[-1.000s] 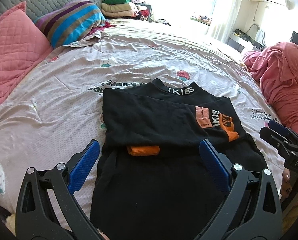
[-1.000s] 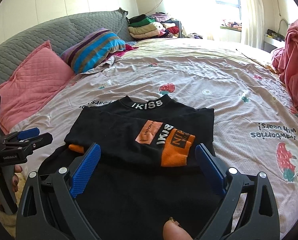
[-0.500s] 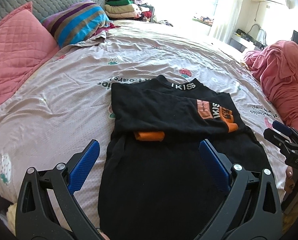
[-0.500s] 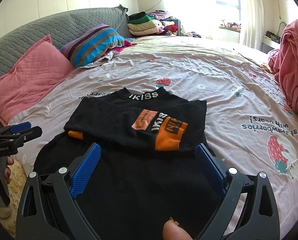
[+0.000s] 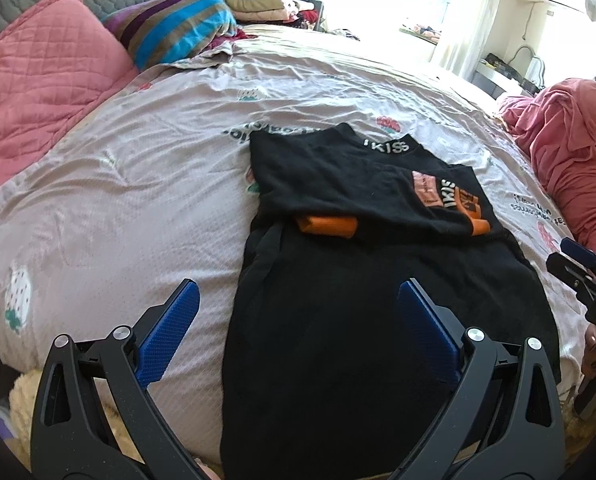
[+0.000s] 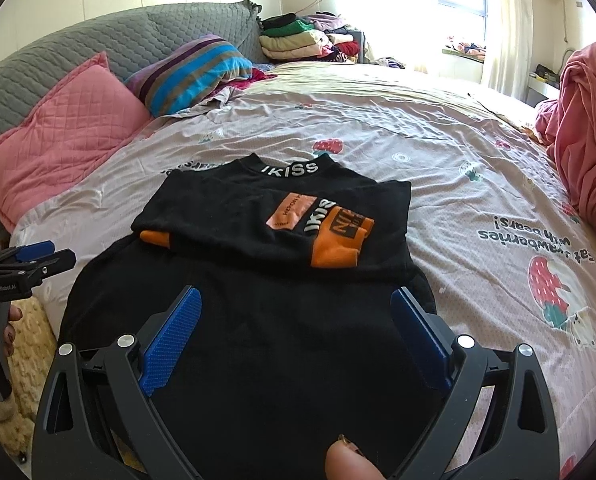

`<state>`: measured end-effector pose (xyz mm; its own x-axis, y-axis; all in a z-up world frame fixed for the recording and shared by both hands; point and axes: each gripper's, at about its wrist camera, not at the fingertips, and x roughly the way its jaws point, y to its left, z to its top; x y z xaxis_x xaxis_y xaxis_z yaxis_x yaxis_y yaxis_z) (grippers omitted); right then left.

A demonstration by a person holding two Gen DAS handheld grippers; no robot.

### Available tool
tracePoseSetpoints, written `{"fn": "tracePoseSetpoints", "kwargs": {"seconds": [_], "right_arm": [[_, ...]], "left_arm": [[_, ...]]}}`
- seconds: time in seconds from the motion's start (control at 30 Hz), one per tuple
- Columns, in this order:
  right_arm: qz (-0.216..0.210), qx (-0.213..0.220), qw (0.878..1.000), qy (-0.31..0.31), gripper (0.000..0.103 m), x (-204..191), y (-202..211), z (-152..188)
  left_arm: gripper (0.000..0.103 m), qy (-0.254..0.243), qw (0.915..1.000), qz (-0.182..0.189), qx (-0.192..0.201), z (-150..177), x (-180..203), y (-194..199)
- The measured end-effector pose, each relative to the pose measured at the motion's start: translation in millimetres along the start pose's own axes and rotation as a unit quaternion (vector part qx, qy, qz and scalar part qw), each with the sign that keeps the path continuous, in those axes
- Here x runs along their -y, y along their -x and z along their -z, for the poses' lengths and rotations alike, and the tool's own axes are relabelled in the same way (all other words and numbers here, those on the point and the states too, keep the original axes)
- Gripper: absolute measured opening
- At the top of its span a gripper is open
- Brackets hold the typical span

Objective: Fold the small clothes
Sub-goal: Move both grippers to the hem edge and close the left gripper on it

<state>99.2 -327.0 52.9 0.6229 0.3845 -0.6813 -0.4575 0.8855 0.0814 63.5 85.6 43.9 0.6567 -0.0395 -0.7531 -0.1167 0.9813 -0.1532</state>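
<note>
A black shirt (image 5: 357,320) with orange cuffs and an "IKISS" collar lies flat on the bed, both sleeves folded across its chest; it also shows in the right wrist view (image 6: 258,320). My left gripper (image 5: 298,320) is open and empty, above the shirt's lower left edge. My right gripper (image 6: 296,324) is open and empty, above the shirt's lower half. Each gripper shows at the edge of the other's view: the right gripper (image 5: 577,264) and the left gripper (image 6: 30,260).
The bed sheet (image 5: 138,184) has a strawberry print. A pink pillow (image 5: 42,92) and a striped pillow (image 5: 178,36) lie at the head. A stack of folded clothes (image 6: 298,40) sits behind them. A pink blanket heap (image 5: 569,152) lies to the right.
Both grippers have drawn back towards the bed's near edge, so the shirt looks farther away. The shirt has not moved. Both stay open.
</note>
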Motion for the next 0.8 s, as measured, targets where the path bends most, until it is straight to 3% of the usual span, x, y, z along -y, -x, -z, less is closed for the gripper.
{"fn": "tracePoseSetpoints", "kwargs": {"seconds": [0.27,0.7,0.77,0.8], "right_arm": [[0.003,-0.015,1.000,0.007,0.095,1.9,2.3,12.9],[0.006,-0.017,1.000,-0.011,0.095,16.0,15.7,21.3],[0.008,-0.017,1.000,-0.016,0.095,20.4,18.3,22.5],[0.010,-0.017,1.000,-0.017,0.095,22.1,19.2,23.1]], "left_arm": [[0.093,0.020,0.9994,-0.024,-0.014,19.2,-22.7,6.6],[0.093,0.036,0.9987,0.004,-0.035,49.0,-43.4,15.7],[0.091,0.042,0.9985,0.004,-0.036,53.1,-48.6,17.9],[0.085,0.044,0.9983,0.006,-0.037,54.9,-50.8,19.1]]}}
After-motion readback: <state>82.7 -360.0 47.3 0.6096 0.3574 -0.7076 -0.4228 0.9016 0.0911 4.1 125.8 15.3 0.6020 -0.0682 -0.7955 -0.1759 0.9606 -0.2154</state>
